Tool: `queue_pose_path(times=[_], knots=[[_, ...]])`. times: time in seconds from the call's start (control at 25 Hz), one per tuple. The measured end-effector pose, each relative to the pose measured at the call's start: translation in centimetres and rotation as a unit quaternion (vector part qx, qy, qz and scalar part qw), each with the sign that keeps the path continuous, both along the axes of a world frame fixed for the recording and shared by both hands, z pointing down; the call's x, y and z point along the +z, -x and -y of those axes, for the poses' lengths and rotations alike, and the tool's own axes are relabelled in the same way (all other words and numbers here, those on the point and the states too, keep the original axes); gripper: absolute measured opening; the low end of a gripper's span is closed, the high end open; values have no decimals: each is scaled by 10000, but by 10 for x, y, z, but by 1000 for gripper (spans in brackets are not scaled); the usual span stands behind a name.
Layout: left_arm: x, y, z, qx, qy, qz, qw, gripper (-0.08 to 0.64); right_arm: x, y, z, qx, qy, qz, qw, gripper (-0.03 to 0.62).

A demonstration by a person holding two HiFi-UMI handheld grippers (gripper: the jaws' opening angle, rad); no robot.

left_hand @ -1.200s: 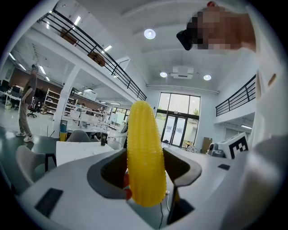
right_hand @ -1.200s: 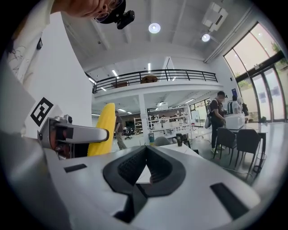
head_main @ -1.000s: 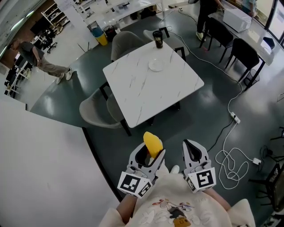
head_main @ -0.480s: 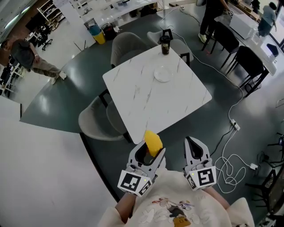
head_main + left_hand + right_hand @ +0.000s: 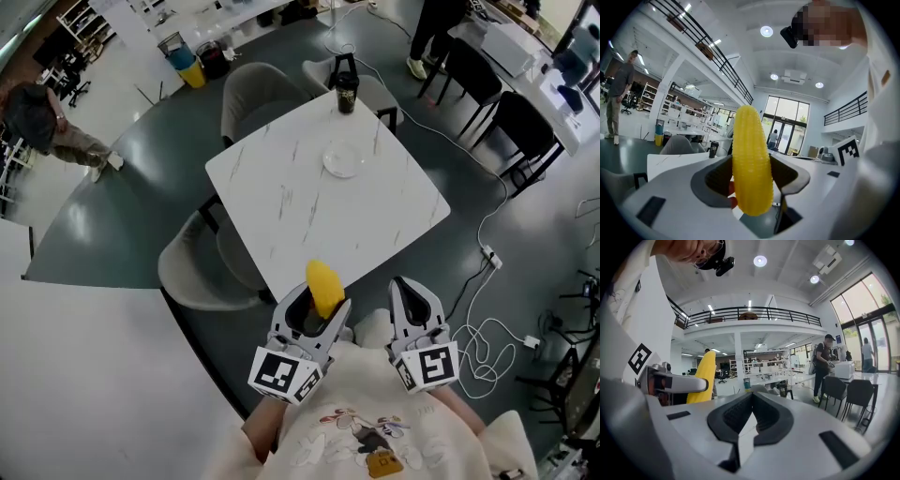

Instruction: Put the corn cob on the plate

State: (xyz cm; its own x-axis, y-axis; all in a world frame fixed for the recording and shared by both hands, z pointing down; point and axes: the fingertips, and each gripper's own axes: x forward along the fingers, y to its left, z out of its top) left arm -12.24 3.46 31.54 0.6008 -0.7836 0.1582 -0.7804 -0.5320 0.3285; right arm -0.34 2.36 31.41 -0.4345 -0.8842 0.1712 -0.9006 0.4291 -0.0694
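The left tongs (image 5: 314, 317) are clamped on the corn (image 5: 324, 284), held upright just off the surface's (image 5: 281, 202) near corner. The right tongs (image 5: 413, 302) are closed and empty. This looks like the carry step. Next comes the reach to the plate (image 5: 343, 159) near the far corner.

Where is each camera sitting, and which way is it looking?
Head view: on the person's head, looking steeply down at the white table, plate, left gripper, right gripper and cream sweater.
Left gripper view: on the left gripper, looking along its jaws, shut on the corn cob, toward the table; sweater at right.
Right gripper view: on the right gripper, looking along its shut, empty jaws across the hall; left gripper at left.
Shared: all three show the corn cob.
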Motion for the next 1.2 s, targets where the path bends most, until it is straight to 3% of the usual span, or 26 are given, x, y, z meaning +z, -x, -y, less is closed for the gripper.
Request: queue_pose_path(times=[0.28, 0.6, 1.04, 1.2], knots=[[11, -8, 35, 102, 133, 21, 9999, 259, 6, -4, 37, 47, 62, 33, 10000, 5], [23, -26, 93, -54, 287, 55, 9996, 259, 16, -21, 100, -118, 95, 29, 9999, 5], [63, -62, 190, -555, 723, 245, 9955, 259, 56, -52, 197, -666, 287, -235, 9971, 5], [75, -69, 217, -757, 908, 386, 9922, 259, 71, -56, 224, -904, 585, -156, 9941, 5]])
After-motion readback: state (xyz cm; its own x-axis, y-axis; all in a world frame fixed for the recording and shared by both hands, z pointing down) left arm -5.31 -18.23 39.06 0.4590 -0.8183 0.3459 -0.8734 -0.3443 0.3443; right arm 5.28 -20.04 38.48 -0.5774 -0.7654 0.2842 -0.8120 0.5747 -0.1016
